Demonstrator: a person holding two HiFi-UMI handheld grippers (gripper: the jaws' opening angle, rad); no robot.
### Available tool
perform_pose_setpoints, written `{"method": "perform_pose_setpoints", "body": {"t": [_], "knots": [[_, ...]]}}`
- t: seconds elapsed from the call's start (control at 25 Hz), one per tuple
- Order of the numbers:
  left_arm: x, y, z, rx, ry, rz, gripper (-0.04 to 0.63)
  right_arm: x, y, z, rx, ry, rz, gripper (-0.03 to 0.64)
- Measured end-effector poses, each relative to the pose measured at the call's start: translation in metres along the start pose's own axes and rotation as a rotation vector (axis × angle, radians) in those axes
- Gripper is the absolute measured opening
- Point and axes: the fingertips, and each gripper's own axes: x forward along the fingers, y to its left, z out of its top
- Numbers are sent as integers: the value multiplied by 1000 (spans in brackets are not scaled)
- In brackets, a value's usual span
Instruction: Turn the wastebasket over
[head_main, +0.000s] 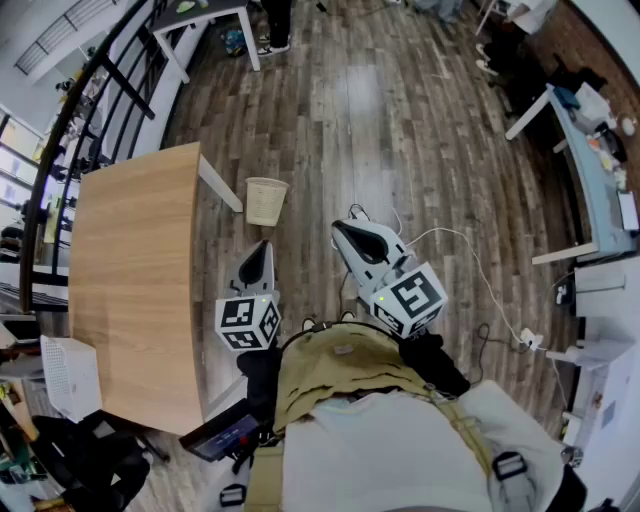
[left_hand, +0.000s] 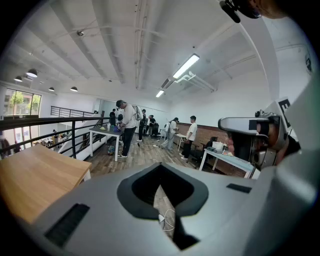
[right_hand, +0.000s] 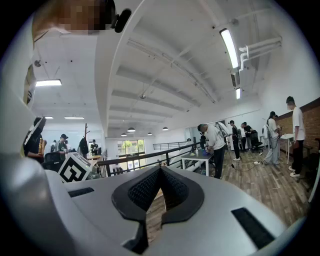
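Two cubes carried the only print in sight, bold black-and-white square markers: the left cube (head_main: 247, 322) on the left gripper (head_main: 263, 247) and the right cube (head_main: 410, 297) on the right gripper (head_main: 343, 229). The wastebasket (head_main: 266, 201) was a small, pale cream tub, round and narrowing toward its base. It stood upright, mouth open to the ceiling, on the dark plank floor (head_main: 400, 130), just beside the white leg (head_main: 220, 185) of the wooden counter (head_main: 135, 280). Both grippers hung ahead of the person, near the wastebasket yet apart from it, the left one tipped slightly downward. Each gripper's jaws were pressed together at the tips, pinching nothing. A white cable (head_main: 480, 285) trailed over the floor at the right.
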Motion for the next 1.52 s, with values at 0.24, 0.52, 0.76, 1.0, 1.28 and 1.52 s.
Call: {"method": "perform_pose_setpoints", "body": {"t": [0.24, 0.52, 0.76, 1.0, 1.28, 1.52], "knots": [[7, -16, -5, -7, 20, -20, 2, -12, -9, -1, -8, 15, -17, 20], [16, -23, -14, -12, 42, -27, 2, -14, -14, -11, -15, 32, -10, 20], [18, -27, -17, -7, 49, -16, 2, -15, -17, -12, -16, 30, 2, 20], [20, -34, -18, -7, 54, -5, 2, -21, -22, -14, -15, 33, 14, 20], [31, -49, -8, 3, 33, -14, 2, -30, -38, 1, -47, -1, -3, 20], [38, -62, -12, 10, 45, -27, 2, -33, -41, 9, -47, -30, 15, 20]]}}
